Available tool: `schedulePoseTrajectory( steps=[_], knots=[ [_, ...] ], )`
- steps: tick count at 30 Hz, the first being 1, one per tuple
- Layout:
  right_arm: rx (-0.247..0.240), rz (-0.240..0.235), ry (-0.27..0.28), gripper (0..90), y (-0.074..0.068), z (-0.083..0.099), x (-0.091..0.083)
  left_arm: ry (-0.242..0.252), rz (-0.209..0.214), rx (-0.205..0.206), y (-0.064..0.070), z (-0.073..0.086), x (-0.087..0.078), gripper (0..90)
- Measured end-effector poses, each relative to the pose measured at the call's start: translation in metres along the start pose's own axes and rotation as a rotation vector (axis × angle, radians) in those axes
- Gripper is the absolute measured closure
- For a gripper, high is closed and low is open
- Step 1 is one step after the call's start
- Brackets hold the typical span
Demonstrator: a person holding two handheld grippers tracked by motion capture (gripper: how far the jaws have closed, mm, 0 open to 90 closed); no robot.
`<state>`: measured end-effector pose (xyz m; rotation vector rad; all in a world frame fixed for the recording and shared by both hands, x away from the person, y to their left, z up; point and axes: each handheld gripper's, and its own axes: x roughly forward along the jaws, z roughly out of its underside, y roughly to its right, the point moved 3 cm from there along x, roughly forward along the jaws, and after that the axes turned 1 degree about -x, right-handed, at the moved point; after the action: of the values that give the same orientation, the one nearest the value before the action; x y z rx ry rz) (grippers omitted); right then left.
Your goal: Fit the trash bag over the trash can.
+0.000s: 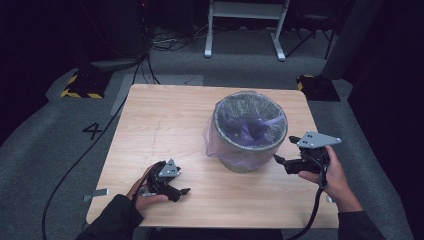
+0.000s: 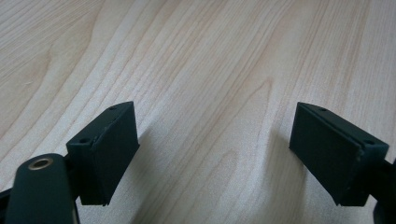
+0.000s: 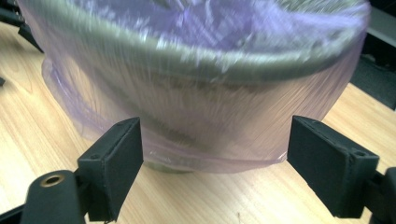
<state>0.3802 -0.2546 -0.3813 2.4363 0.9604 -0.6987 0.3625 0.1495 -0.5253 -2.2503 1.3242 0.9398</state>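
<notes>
The bin [image 1: 250, 131] stands right of centre on the wooden bench [image 1: 165, 120], upright, with a thin purple bag [image 1: 216, 145] lining it. The bag's top is folded out over the rim and hangs loose down the outside wall, bunching near the base on the left. Inside, more purple plastic lies crumpled at the bottom.

On the right, the right gripper [image 1: 281, 161] is held up off the bench, just beside the bin's lower right side, pointing in at it. Its jaws are spread wide and hold nothing. From the right gripper view, the bin [image 3: 196, 70] looms close between the two black jaws, the bag's skirt [image 3: 210, 149] draped over the wall and ending in a wrinkled hem just above the bench [image 3: 42, 154]. The jaws sit clear of the plastic, not touching it.

Over on the left, the left gripper [image 1: 182, 191] rests low near the front edge of the bench, well apart from the bin, the hand [image 1: 145, 195] wrapped round it. Its jaws are spread too, empty, and the left gripper view looks straight along them at bare wood grain [image 2: 210, 84].

Behind the bench, cables [image 1: 170, 42] lie on the grey floor [image 1: 40, 135].
</notes>
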Motion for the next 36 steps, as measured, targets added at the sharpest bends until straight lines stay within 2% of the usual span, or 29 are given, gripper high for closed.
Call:
schedulePoseTrajectory(
  steps=[9,12,16,26,36],
  knots=[
    [0.003,-0.029,-0.045,19.5,-0.005,0.014,0.012,0.0,-0.001,-0.001,0.0,0.0,0.0,15.0],
    [0.006,-0.016,-0.053,19.9,-0.007,0.018,0.015,0.0,0.0,0.0,0.0,0.0,0.0,15.0],
    [0.008,-0.025,-0.071,19.8,-0.01,0.024,0.02,0.001,0.0,-0.001,0.0,0.0,0.0,15.0],
    [0.021,-0.012,-0.123,19.0,-0.012,0.043,0.03,0.001,0.0,0.0,0.0,0.0,0.0,15.0],
    [0.013,0.012,-0.21,18.2,-0.02,0.067,0.04,0.0,0.0,0.0,0.0,0.0,0.0,15.0]
  ],
)
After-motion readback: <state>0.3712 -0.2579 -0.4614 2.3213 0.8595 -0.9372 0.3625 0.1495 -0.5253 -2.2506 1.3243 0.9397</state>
